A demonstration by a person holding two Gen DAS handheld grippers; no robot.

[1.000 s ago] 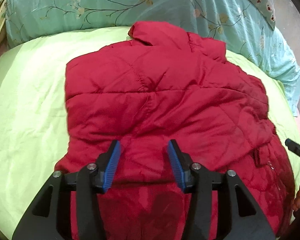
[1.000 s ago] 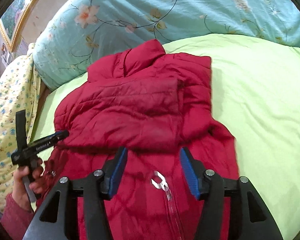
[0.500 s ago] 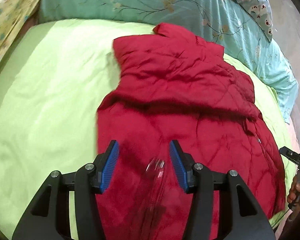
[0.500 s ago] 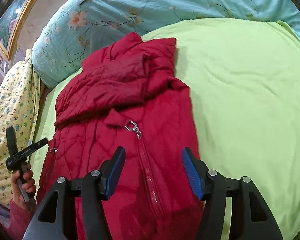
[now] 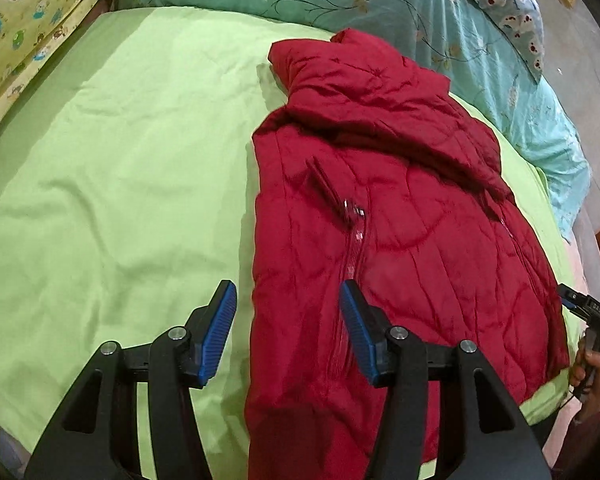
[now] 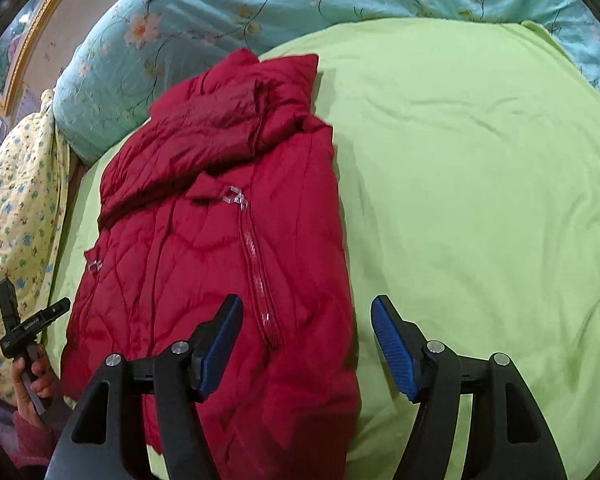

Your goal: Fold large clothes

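Green bedsheet (image 5: 120,184), red jacket (image 5: 400,240) lying flat, zipper pull (image 6: 236,196) showing

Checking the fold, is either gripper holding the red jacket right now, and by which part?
Neither: the left gripper and right gripper are open above the jacket.

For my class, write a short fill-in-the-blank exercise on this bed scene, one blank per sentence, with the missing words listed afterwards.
1. The quilted jacket lying on the bed is ____ in colour.
2. The jacket rests on a plain light ____ sheet.
3. Each claw, the left claw and the right claw, has ____ ribbed pads.
4. Nothing is gripped: the jaws of both claws stand ____.

Missing words: red; green; blue; open
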